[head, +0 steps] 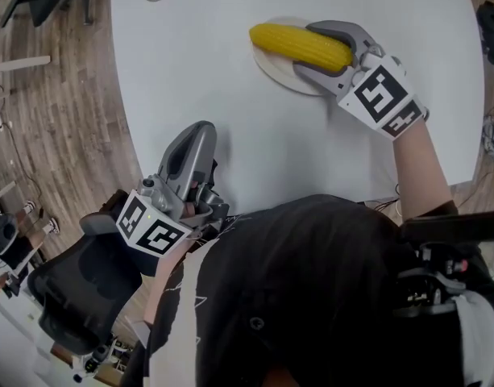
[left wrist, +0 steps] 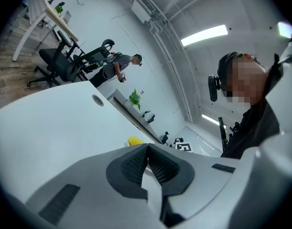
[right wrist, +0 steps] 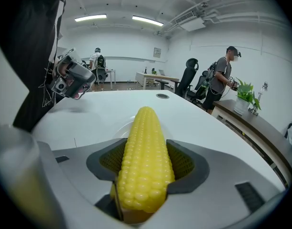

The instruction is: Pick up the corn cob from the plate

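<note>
Head view: cob [head: 279, 39] in right claw [head: 305, 47]

My left claw [head: 200, 132] is a pale grey moulded plastic shell with two curved jaws. Each jaw is lined with a dark grey ribbed rubber pad [left wrist: 135, 165]. My right claw [head: 311, 48] is the same make, with the same dark textured pads [right wrist: 186, 162] and small dark ridged patches on the outer shell. Each claw carries a white cube printed with black square markers: the left cube [head: 152, 230] and the right cube [head: 383, 93]. I wear a black top [head: 295, 297] with thin white line print.
</note>
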Demonstrator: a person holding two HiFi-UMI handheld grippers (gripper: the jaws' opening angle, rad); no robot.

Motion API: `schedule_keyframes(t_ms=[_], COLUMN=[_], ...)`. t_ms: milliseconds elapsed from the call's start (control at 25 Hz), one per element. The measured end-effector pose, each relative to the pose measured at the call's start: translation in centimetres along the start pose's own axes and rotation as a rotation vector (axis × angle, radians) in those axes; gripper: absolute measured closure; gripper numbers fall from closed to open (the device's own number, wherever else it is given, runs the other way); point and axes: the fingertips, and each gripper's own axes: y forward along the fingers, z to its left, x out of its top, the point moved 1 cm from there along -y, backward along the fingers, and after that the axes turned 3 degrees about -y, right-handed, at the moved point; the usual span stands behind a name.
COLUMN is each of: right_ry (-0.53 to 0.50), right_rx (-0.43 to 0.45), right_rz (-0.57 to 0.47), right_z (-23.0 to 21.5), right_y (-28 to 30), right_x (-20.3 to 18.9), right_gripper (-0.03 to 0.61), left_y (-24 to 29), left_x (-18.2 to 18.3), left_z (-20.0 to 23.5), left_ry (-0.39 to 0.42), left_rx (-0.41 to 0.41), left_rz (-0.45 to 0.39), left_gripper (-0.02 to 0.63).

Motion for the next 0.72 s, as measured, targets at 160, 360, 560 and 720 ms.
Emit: schedule_keyframes(t_ms=[160,360,560,720], right_ry=[0.007,0.050,0.054,0.066], right_rx=[0.010,0.028,0.005,-0.019], right_rz=[0.014,0.015,0.012,-0.012], right_z=[-0.6,-0.8,0.5,0.6], right_y=[0.9,1.4,-2.9,-3.8], right_x=[0.0,-0.5,-0.4,-0.6], right_gripper=[0.324,0.325,0.325,0.325], left_y=[0.0,-1.2,-3.1,-4.7], left_x=[0.3,0.2,-1.3,-2.9], left_z=[-0.1,-0.7,-6.3,-8.2], left_ry=[0.011,0.035,0.043,0.050], left_rx=[0.008,0.044,0.069,0.108], left_rz=[-0.021,-0.078,-0.143,-0.203], left_gripper=[0.598,0.598,0.599,0.598])
